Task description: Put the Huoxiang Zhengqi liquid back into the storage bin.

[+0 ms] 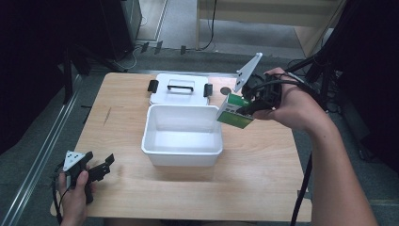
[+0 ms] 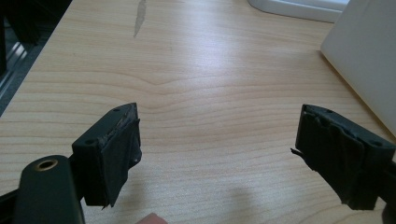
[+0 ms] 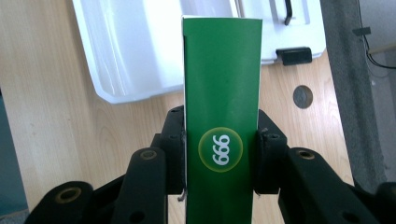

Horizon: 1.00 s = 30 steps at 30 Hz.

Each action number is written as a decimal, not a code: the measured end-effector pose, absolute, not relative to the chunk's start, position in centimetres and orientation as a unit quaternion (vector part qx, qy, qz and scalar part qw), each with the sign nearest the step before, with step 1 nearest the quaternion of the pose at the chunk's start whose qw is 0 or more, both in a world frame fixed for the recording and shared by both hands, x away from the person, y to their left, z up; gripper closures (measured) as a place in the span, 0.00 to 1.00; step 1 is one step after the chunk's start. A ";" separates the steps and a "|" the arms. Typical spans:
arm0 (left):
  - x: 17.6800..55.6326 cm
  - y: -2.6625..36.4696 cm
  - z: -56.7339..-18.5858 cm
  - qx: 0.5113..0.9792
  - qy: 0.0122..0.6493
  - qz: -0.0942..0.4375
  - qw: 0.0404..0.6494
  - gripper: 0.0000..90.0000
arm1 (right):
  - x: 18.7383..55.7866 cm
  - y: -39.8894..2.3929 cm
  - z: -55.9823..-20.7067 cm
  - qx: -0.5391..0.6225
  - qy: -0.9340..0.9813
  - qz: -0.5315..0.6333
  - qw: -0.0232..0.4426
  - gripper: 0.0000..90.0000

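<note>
Soft overhead light, dark surroundings, mild blur, faint tabletop glare

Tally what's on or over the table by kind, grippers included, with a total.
Grippers: 2 (left gripper open near the table edge; right gripper shut on the box)
Green box: 1
White bin: 1, open, nothing visible inside
White lid with black handle and latches: 1
Round dark spot on the table: 1, can't identify
Total: 6

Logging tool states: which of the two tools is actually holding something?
The right tool, shut on the green box beside the white bin; the left tool gapes open over bare table.
</note>
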State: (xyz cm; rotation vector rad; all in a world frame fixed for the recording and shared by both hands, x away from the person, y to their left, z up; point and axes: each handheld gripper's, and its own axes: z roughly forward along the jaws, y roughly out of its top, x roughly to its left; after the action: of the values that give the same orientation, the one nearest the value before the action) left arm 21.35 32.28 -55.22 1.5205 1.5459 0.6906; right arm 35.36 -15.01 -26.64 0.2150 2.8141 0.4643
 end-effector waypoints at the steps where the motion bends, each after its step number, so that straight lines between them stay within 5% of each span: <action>1: 21.3 32.3 -55.2 0.607 0.617 0.275 0.419 0.17 | 35.4 -14.8 -26.6 0.068 0.975 0.161 0.140 0.72; 30: 21.4 32.3 -55.2 0.608 0.616 0.273 0.419 0.17 | 35.7 -9.0 -26.8 0.021 0.977 0.178 0.118 0.72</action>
State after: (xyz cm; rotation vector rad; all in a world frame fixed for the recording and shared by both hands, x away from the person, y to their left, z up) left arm 21.39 32.32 -55.23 1.5247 1.5451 0.6848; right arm 35.75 -9.03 -26.76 0.0626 2.8566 0.5213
